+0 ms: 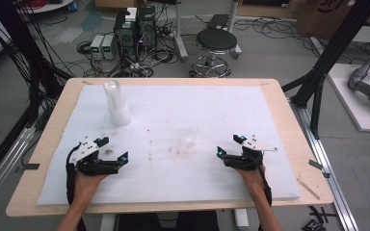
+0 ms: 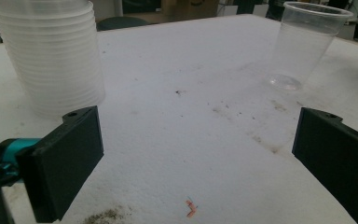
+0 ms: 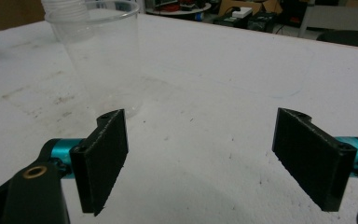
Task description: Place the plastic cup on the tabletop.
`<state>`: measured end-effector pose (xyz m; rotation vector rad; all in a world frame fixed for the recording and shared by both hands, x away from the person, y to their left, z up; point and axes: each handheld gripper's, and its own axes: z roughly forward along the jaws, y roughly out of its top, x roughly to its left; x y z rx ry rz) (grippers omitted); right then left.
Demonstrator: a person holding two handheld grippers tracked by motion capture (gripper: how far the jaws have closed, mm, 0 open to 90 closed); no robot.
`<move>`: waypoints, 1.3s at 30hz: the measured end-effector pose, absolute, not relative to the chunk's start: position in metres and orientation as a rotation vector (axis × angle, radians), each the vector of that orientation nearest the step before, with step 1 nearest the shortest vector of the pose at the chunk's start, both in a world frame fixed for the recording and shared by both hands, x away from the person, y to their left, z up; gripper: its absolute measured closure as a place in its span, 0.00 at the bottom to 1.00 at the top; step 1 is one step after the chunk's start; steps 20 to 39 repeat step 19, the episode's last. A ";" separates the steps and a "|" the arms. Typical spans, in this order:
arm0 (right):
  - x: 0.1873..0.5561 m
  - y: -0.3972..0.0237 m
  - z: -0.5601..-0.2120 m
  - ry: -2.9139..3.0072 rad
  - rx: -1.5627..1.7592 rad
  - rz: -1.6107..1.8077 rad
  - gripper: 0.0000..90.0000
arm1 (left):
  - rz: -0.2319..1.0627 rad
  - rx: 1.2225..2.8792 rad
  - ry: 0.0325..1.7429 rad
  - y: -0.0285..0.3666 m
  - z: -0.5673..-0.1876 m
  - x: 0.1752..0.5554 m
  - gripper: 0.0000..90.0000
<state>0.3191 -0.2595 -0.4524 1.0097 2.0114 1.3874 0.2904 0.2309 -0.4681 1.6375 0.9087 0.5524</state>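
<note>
Your left gripper (image 1: 112,149) and right gripper (image 1: 229,146) both rest wide apart and empty. One single cup (image 1: 189,136) stands midway between them, the cup stack (image 1: 116,103) far left; stacking looks unstarted.

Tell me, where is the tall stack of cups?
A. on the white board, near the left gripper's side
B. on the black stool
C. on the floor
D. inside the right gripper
A: the stack of cups stands on the white board, up the table from the open left gripper.
</note>
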 end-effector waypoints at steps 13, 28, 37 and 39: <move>0.320 -0.257 -0.453 2.049 1.003 1.339 0.20 | 0.535 1.632 0.916 0.233 -0.468 0.291 0.02; 0.320 -0.256 -0.453 2.051 0.999 1.330 0.20 | 0.538 1.620 0.923 0.233 -0.468 0.292 0.02; 0.320 -0.256 -0.453 2.051 0.999 1.330 0.20 | 0.538 1.620 0.923 0.233 -0.468 0.292 0.02; 0.320 -0.256 -0.453 2.051 0.999 1.330 0.20 | 0.538 1.620 0.923 0.233 -0.468 0.292 0.02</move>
